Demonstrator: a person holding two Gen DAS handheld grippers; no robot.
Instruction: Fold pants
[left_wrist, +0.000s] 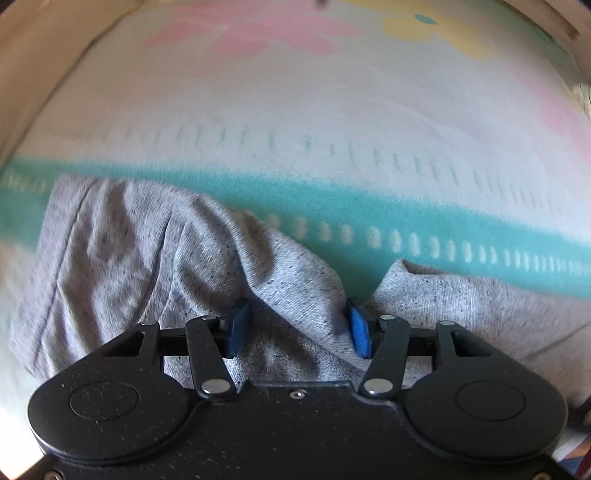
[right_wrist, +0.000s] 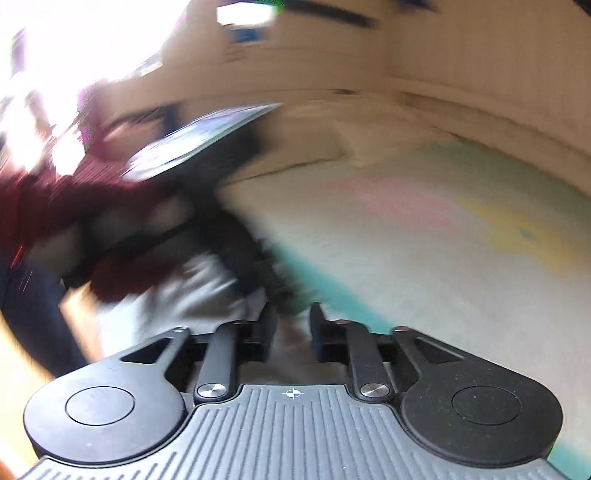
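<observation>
Left gripper (left_wrist: 297, 330): black housing nearest the lens; jaws set wide, blue pads (left_wrist: 360, 328) either side of a raised ridge of cloth, not yet pinching it; placement suggests an approach to gather that ridge for a fold.

Pants (left_wrist: 147, 258): grey speckled knit, rumpled, lying on the bed; bulk to the left with a seam running down it, a peaked fold through the middle between the pads, a flatter portion to the right; the garment looks unfolded as yet, so the task is judged to be in an early stage.

Bed cover (left_wrist: 332, 110): pale, with a teal band (left_wrist: 406, 221) just behind the pants and pink and yellow flower shapes farther back; serves as the folding surface; beige walls or bed frame at the edges.

Right gripper (right_wrist: 293, 325): ribbed grey housing nearest the lens; view heavily motion-blurred; jaws stand at a narrow gap with pale grey cloth showing in and below it, but whether they pinch it I cannot tell.

Person (right_wrist: 55, 206): dark red sleeve and blurred dark gear at left of the right wrist view; details unreadable.
</observation>
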